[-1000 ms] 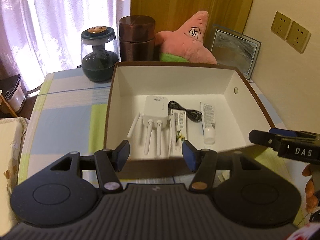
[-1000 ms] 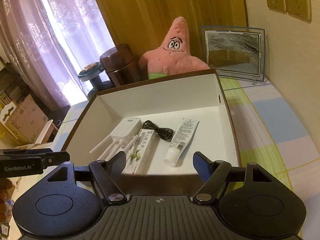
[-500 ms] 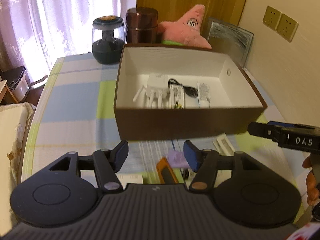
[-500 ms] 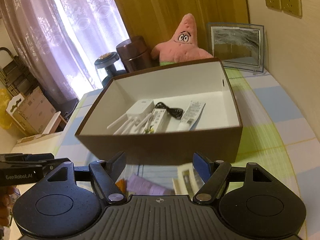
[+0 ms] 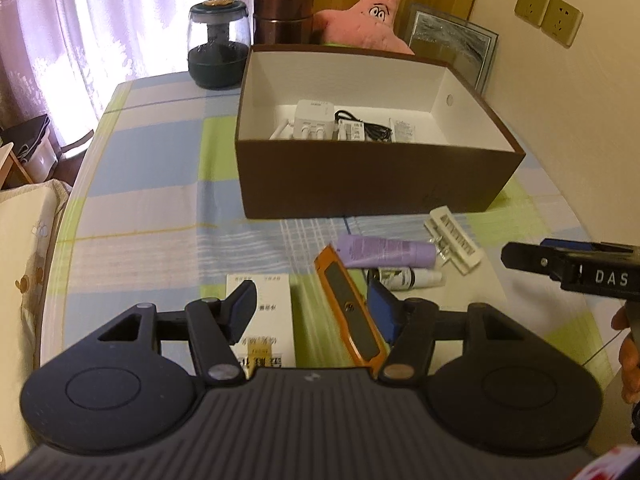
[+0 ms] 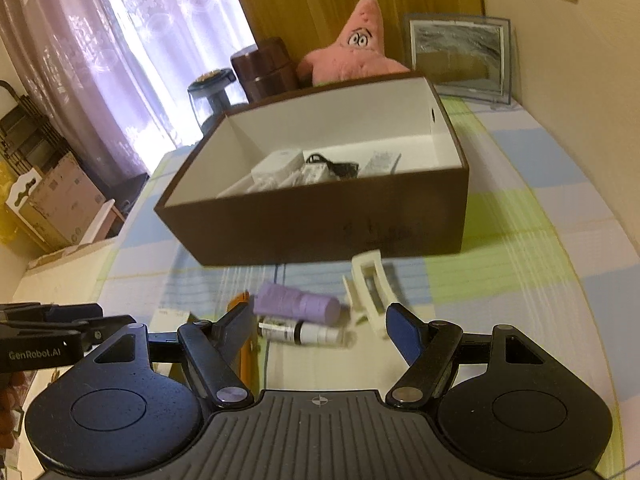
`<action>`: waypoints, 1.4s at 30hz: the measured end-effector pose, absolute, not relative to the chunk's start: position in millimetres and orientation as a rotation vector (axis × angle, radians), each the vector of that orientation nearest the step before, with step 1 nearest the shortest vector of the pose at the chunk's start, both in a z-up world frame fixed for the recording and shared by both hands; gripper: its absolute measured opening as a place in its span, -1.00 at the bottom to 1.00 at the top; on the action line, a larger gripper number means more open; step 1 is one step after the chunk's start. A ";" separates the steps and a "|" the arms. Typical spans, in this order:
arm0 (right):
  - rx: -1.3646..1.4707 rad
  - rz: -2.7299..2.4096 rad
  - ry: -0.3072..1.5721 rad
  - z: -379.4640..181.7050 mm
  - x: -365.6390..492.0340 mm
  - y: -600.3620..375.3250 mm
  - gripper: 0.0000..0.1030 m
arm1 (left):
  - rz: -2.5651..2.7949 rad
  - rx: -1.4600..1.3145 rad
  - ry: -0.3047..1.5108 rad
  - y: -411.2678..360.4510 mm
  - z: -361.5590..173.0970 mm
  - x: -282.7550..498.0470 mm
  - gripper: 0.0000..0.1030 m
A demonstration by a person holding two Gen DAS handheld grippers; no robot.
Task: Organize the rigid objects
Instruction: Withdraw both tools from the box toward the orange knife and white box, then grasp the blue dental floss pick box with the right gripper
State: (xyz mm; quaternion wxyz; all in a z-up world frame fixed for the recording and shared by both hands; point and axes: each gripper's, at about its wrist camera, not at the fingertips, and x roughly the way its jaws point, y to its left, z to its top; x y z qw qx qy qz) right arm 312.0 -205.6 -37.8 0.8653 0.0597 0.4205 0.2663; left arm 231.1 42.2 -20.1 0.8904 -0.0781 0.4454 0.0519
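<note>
A brown box (image 5: 376,184) (image 6: 320,228) with a white inside holds a white router (image 5: 314,118), a black cable (image 5: 364,128) and small packets. In front of it on the table lie a purple tube (image 5: 386,250) (image 6: 298,304), a small white bottle (image 5: 408,278) (image 6: 300,332), an orange utility knife (image 5: 348,304), a white medicine box (image 5: 262,312) and a white clip (image 5: 454,234) (image 6: 370,288). My left gripper (image 5: 314,310) is open and empty above the knife and medicine box. My right gripper (image 6: 320,324) is open and empty above the tube and bottle.
Behind the box stand a glass jar (image 5: 218,50), a brown canister (image 5: 282,14), a pink star plush (image 5: 370,16) and a picture frame (image 5: 452,46). The wall is close on the right. The table edge runs along the left, with cardboard boxes (image 6: 60,200) beyond it.
Both grippers have pulled back from over the box toward the near side of the table. The loose items in front of the box have come into view. Both stayed open.
</note>
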 end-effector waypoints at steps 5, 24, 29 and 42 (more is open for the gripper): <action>0.097 0.578 0.916 -47.6 294.5 -198.1 0.38 | 0.121 -0.157 0.945 47.5 -27.2 216.8 0.12; -0.083 0.750 1.047 -77.4 234.3 -126.4 0.38 | 0.133 -0.168 1.048 67.6 -62.1 171.0 0.12; -0.112 0.751 1.086 -90.4 227.2 -110.1 0.38 | 0.125 -0.170 1.069 74.8 -69.0 163.9 0.12; -0.133 0.715 1.129 -110.8 214.2 -83.5 0.37 | 0.077 -0.148 1.117 88.2 -84.7 154.7 0.12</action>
